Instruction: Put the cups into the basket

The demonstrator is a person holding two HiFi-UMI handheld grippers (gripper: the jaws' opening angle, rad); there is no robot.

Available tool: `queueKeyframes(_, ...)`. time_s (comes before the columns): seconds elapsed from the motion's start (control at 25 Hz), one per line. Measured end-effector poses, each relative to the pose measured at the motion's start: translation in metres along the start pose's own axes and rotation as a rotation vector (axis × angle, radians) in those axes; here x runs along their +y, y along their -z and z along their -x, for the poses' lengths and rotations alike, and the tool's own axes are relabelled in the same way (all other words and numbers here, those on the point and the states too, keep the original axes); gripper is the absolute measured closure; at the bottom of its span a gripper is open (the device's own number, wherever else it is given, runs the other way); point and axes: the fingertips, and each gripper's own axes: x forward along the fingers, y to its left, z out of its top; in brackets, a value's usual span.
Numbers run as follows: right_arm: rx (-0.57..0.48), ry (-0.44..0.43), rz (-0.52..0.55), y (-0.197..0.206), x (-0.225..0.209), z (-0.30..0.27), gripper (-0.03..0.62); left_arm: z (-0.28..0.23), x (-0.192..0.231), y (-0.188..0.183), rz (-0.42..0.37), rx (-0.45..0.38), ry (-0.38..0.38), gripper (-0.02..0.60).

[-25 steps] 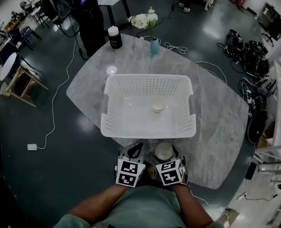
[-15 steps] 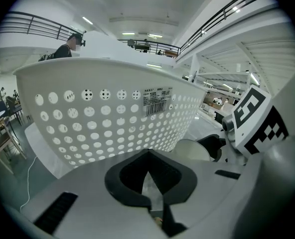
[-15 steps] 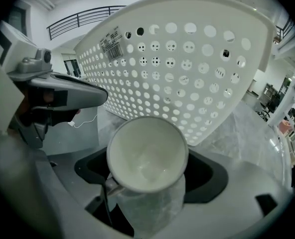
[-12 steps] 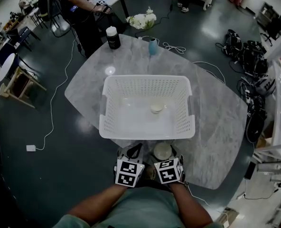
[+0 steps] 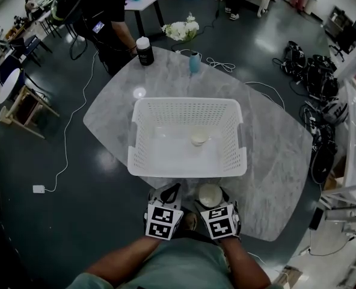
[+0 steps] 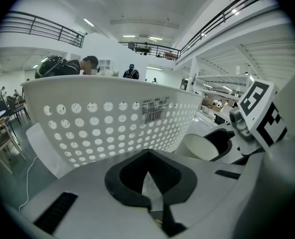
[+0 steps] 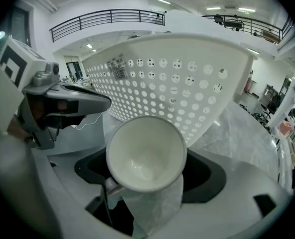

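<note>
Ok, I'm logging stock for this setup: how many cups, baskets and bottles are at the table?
Cups: 2, one in the basket, one in the right claw.
Baskets: 1.
Bottles: 2, one black, one blue.
Total: 5.

White holed basket (image 5: 189, 103); white cup (image 5: 209, 194); grey marbled table (image 5: 275, 152).

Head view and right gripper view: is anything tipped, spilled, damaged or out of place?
Nothing stands out. The white basket sits flat on the marble table with one cup inside and nothing spilled. The right gripper holds a second cup tilted, mouth toward its camera, and it looks empty.
</note>
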Motion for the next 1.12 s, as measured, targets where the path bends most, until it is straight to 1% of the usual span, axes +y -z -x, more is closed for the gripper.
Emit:
queueKeyframes(0.12,-0.020,-0.005,0.007,-0.005,0.002,0.016,0.197,0.005,-0.006,-0.005,-0.004,-0.003,0.004,0.581)
queueKeyframes(0.28,-0.034,-0.013,0.023,-0.012,0.009,0.042,0.197,0.016,-0.015,-0.017,0.001,-0.028,0.012,0.581)
queueKeyframes(0.48,-0.074,-0.042,0.043,-0.025,0.023,0.076,0.197,0.034,-0.027,-0.034,-0.002,-0.052,0.015,0.581)
queueKeyframes(0.72,-0.129,-0.074,0.101,-0.053,0.038,0.111,0.197,0.059,-0.029,-0.056,0.030,-0.087,0.009,0.581)
queueKeyframes(1.12,-0.230,-0.111,0.183,-0.119,0.057,0.144,0.197,0.089,-0.009,-0.102,0.024,-0.160,-0.020,0.581)
